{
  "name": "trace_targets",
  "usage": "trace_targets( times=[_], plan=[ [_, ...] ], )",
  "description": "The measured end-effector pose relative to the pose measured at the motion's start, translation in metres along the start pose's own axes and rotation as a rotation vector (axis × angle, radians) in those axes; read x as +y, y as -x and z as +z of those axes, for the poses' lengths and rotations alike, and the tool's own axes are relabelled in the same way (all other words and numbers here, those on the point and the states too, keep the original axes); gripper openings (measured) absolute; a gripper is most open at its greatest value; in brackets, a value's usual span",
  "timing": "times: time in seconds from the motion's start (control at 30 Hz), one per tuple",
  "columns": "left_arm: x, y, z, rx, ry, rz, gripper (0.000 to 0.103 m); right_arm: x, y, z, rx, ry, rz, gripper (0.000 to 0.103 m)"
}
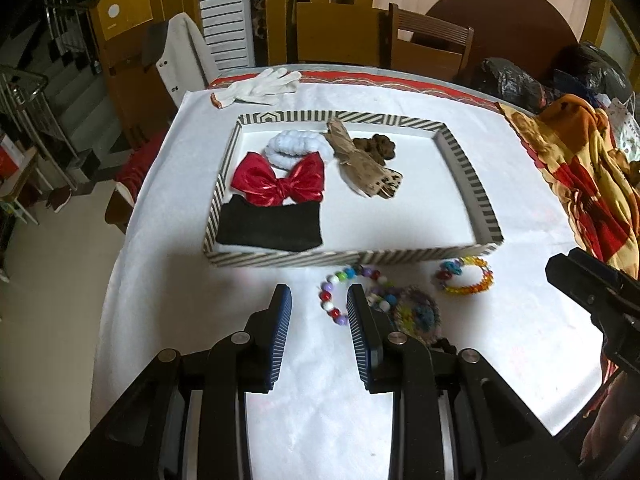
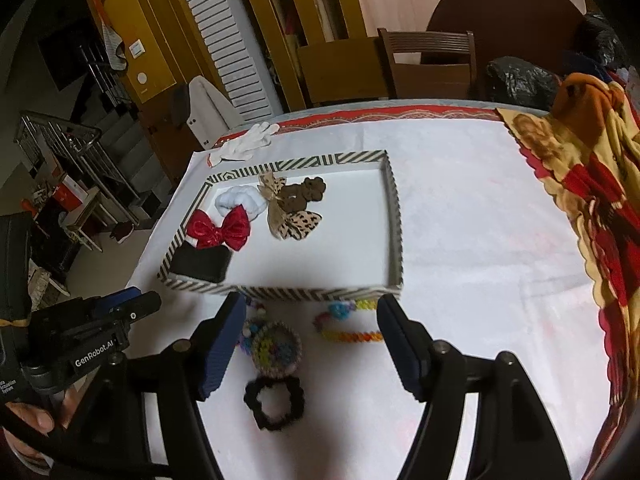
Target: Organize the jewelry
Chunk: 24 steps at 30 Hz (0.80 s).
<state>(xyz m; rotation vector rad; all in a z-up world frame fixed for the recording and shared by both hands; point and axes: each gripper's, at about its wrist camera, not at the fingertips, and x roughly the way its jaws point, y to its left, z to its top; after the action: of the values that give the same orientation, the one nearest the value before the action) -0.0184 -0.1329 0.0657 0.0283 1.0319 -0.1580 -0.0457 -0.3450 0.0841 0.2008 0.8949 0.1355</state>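
Note:
A striped shallow box (image 1: 464,164) (image 2: 394,216) on the white table holds a red bow (image 1: 280,182) (image 2: 220,228), a white scrunchie (image 1: 296,146), a black cloth (image 1: 272,228), a leopard bow (image 1: 364,164) (image 2: 292,216) and a brown scrunchie (image 1: 376,146). In front of the box lie a multicoloured bead bracelet (image 1: 332,300), a yellow-orange bead bracelet (image 1: 466,276) (image 2: 348,330), a crocheted disc (image 1: 416,314) (image 2: 276,346) and a black scrunchie (image 2: 274,402). My left gripper (image 1: 318,304) is open and empty beside the bead bracelet. My right gripper (image 2: 312,320) is open and empty above the disc.
A white glove (image 1: 260,86) (image 2: 246,142) lies behind the box. A red-and-yellow blanket (image 1: 580,168) (image 2: 592,200) covers the table's right side. Wooden chairs (image 2: 428,62) stand behind the table. The table's left edge drops off to the floor.

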Motion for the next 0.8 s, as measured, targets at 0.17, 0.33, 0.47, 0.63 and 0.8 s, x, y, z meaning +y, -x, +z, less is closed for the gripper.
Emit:
trace_targets(
  times=[0.17, 0.33, 0.47, 0.63, 0.8],
  plan=[
    [-0.007, 0.007, -0.009, -0.003, -0.002, -0.001, 0.019, -0.004, 0.014, -0.009, -0.006, 0.002, 0.000, 0.072],
    [-0.014, 0.013, -0.015, -0.006, -0.005, 0.001, 0.019, -0.004, 0.027, -0.017, -0.019, 0.010, -0.002, 0.072],
    [-0.017, 0.016, -0.019, -0.009, -0.008, 0.003, 0.019, -0.006, 0.033, -0.022, -0.020, 0.008, -0.001, 0.072],
    [-0.019, 0.017, -0.022, -0.005, -0.013, 0.006, 0.019, -0.008, 0.038, -0.026, -0.020, 0.009, 0.003, 0.072],
    [-0.021, 0.018, -0.024, -0.005, -0.019, 0.009, 0.019, -0.008, 0.039, -0.026, -0.024, 0.013, 0.002, 0.073]
  ],
)
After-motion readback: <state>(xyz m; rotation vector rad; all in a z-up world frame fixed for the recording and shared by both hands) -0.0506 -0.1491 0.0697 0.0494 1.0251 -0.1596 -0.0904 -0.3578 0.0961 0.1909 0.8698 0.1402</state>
